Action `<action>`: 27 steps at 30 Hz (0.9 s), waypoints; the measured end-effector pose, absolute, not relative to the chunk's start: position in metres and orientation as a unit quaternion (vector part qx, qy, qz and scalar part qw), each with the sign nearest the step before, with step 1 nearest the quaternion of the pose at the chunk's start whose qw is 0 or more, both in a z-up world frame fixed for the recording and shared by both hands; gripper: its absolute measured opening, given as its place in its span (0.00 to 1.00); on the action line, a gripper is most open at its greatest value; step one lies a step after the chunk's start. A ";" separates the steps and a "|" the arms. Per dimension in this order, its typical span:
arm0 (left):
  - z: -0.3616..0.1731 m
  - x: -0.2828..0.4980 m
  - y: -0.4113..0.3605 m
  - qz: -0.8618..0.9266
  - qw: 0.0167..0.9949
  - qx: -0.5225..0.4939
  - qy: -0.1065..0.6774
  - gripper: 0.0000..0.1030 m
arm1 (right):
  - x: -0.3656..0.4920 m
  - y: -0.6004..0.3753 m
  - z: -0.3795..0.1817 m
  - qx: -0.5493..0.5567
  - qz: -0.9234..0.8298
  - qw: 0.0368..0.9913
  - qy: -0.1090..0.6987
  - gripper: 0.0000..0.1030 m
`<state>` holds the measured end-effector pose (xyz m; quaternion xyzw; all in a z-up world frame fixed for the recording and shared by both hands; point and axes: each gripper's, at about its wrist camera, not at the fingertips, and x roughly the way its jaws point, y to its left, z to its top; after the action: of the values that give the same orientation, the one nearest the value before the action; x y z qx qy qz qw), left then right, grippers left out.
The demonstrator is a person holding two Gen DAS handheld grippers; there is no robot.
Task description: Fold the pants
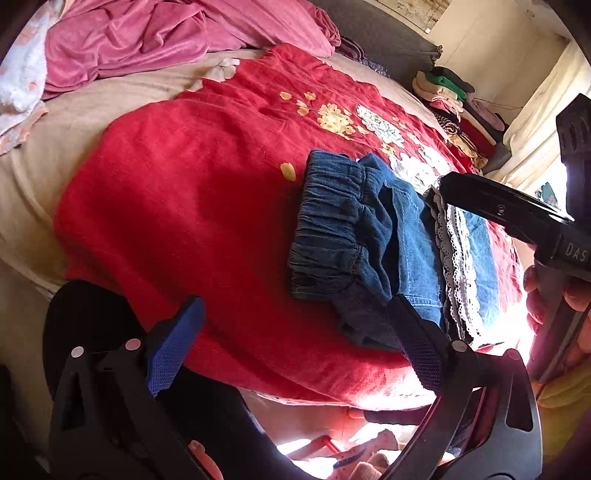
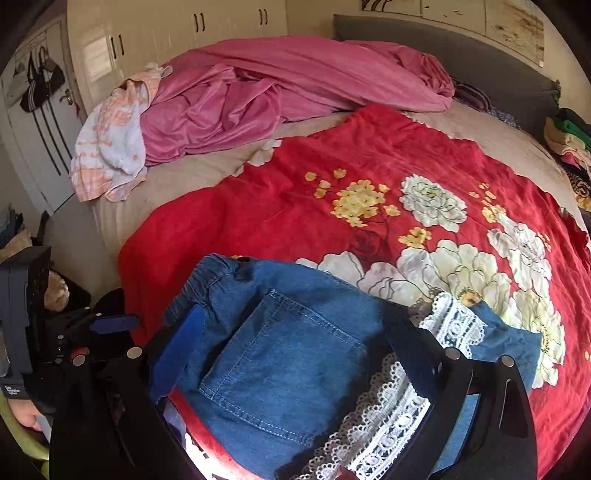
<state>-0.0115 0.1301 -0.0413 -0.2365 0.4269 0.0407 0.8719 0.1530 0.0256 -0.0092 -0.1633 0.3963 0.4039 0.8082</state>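
Note:
Blue denim pants [image 1: 351,236] lie folded on the red flowered blanket [image 1: 192,206], elastic waistband toward the left, white lace trim [image 1: 456,266] along the right side. My left gripper [image 1: 295,343] is open wide at the blanket's near edge; its right fingertip overlaps the pants' near corner and only blanket shows between the pads. In the right wrist view the pants [image 2: 288,369] show a back pocket, with lace [image 2: 388,410] to the right. My right gripper [image 2: 295,350] stands open and straddles the folded pants, its pads apart from the cloth's sides.
A crumpled pink sheet [image 2: 280,92] and a white-and-orange towel [image 2: 110,147] lie at the bed's far side. A stack of folded clothes [image 1: 450,92] sits at the right by the grey headboard [image 2: 443,40]. Wardrobe doors [image 2: 184,33] stand behind. The bed edge runs just below the grippers.

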 end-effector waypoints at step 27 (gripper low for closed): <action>-0.061 0.009 0.125 -0.032 0.853 -0.312 0.418 0.61 | 0.186 0.065 -0.051 -0.095 0.542 0.701 0.454 0.36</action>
<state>0.0086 0.1253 -0.0605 -0.3119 0.4180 -0.0315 0.8527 0.1863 0.0653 -0.0507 -0.0949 0.4536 0.5415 0.7014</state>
